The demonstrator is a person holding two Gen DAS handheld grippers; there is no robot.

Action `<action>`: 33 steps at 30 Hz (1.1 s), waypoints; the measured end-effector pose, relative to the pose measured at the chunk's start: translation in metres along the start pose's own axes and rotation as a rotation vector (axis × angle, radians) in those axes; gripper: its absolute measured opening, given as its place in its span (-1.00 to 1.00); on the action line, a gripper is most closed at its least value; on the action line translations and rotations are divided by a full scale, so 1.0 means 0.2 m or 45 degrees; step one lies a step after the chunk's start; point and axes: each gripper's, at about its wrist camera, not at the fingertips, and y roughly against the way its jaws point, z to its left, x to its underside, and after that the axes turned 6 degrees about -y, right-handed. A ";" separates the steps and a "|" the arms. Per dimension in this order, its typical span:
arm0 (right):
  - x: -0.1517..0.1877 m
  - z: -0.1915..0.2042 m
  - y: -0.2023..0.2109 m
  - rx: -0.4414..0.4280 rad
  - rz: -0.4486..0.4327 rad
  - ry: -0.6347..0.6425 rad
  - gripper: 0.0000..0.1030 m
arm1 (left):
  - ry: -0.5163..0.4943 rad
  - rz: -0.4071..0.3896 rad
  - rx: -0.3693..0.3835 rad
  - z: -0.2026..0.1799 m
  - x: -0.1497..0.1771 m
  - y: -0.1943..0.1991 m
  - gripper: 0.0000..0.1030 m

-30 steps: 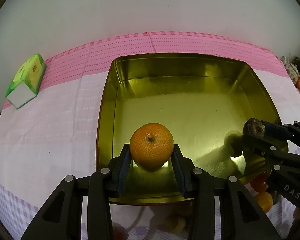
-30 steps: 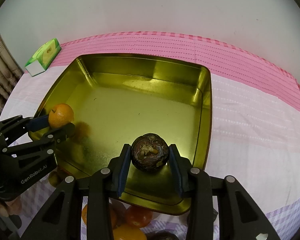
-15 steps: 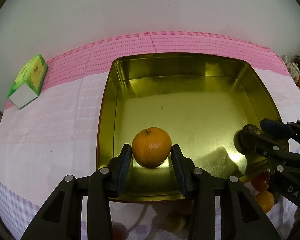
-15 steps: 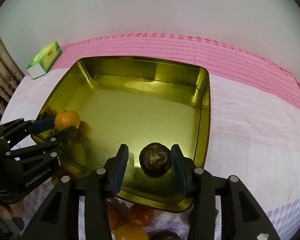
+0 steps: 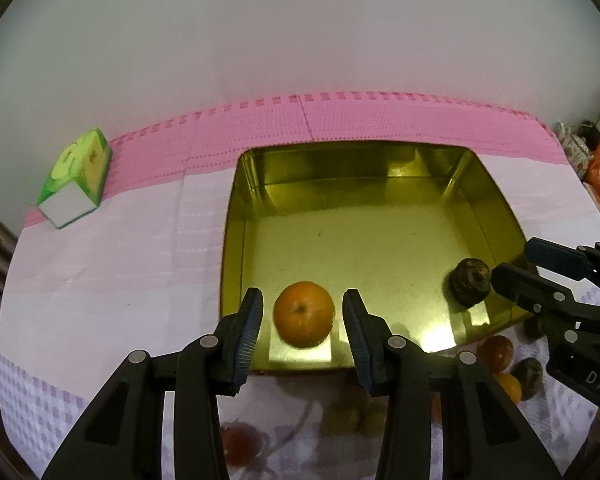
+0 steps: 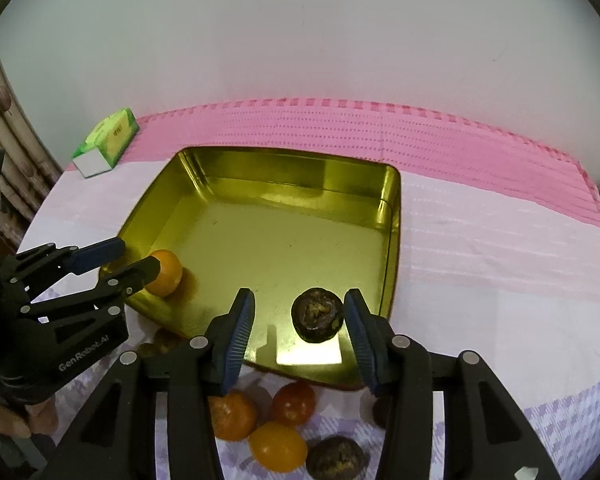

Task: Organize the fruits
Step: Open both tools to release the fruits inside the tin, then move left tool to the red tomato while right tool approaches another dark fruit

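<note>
Looking down over the table (image 5: 100,280), we see its pink and white checked cloth (image 6: 480,248) spread to the far wall. The gold tin tray (image 5: 232,240) sits in the middle of the cloth, square and shallow. Our left gripper (image 5: 302,330) hangs over the tray's near left corner, jaws released and standing clear on both sides of the orange (image 5: 304,314), which rests on the tray floor. Our right gripper (image 6: 300,326) hangs over the near right corner; its jaws are opening, with the dark wrinkled fruit (image 6: 317,314) lying on the tray floor between them, nearer the right pad, and no pad pressing on it. At the far left of the cloth lies a green tissue box (image 6: 108,140). Just near of the tray, on the cloth, a small heap of loose fruits (image 6: 276,436) waits: oranges, a reddish one, and another dark one.
</note>
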 end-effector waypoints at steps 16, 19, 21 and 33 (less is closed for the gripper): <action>0.28 -0.15 0.25 0.051 -0.034 -0.080 -0.14 | 0.067 -0.030 -0.084 0.18 0.30 0.28 -0.09; 0.36 -0.19 0.28 0.065 -0.024 -0.102 -0.14 | 0.080 -0.015 -0.102 0.22 0.39 0.30 -0.09; 0.41 -0.21 0.29 0.074 -0.014 -0.120 -0.14 | 0.096 -0.008 -0.109 0.23 0.45 0.31 -0.09; 0.61 -0.29 0.31 0.096 0.033 -0.178 -0.14 | 0.162 0.062 -0.108 0.23 0.70 0.28 -0.09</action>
